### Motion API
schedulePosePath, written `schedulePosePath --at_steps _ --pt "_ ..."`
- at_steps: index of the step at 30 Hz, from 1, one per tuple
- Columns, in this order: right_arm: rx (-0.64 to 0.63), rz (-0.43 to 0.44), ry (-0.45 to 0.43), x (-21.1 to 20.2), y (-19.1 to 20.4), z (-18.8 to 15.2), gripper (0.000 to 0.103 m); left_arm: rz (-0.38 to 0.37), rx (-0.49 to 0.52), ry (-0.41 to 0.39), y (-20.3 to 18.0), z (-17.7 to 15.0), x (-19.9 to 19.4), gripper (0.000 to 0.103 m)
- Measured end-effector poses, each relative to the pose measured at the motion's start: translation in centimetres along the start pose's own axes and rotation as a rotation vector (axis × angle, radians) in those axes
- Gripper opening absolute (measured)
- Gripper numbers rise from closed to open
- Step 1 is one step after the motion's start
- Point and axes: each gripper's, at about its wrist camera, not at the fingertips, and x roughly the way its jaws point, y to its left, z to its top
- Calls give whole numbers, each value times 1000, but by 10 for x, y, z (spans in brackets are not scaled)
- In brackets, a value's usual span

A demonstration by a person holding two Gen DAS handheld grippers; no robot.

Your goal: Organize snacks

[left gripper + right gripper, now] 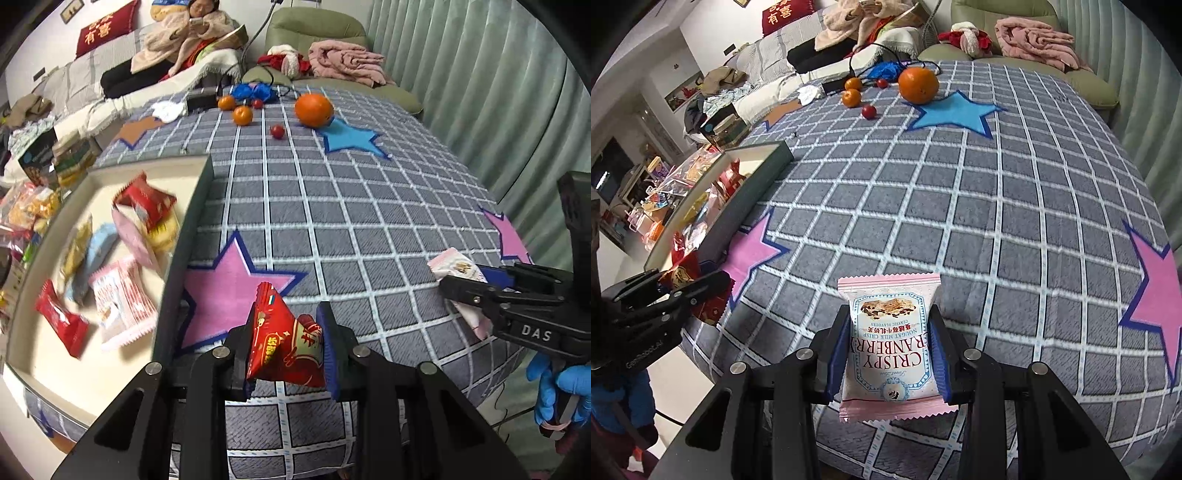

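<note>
Nearest to the left wrist camera, the left gripper (286,345) is closed narrow on a red snack packet (286,343), both blue pads pressing its sides. It hangs above the grid tablecloth (369,221), just beside the dark wall of the tray (188,229), where other wrapped snacks (122,295) lie. The right gripper (890,350) clamps a pink cranberry nougat packet (890,343) between its fingers, held upright over the cloth. A large orange (918,85) sits far back, touching a blue star (955,114).
</note>
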Motion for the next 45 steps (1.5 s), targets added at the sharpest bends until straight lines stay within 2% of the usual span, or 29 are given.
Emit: schedulePosePath --at_steps 7,17,27,35,36,38,39,40,42,43,45 --pt "-46 21 -13 -7 23 22 41 14 2 -42 15 18 -21 31" --pt "-174 84 0 4 90 54 41 110 -113 -95 93 24 -45 31" --pt "-341 141 51 45 172 90 41 198 -200 -24 153 10 -28 31" --pt "-358 181 121 88 210 119 41 216 -234 63 171 7 7 33" --pt "-360 185 132 93 214 121 41 214 -243 73 173 7 10 34" --pt "-365 190 155 102 219 126 42 212 -255 84 176 7 15 50" --pt "-369 190 167 106 221 128 42 213 -262 83 177 7 16 65" --pt "-373 187 175 108 222 129 44 214 -267 81 177 7 16 76" --pt "-382 181 192 111 225 131 69 213 -273 79 178 8 16 79" --pt "-386 175 186 110 225 132 73 211 -275 78 178 8 16 80" --pt "-397 160 171 106 225 135 75 208 -279 80 179 9 16 81"
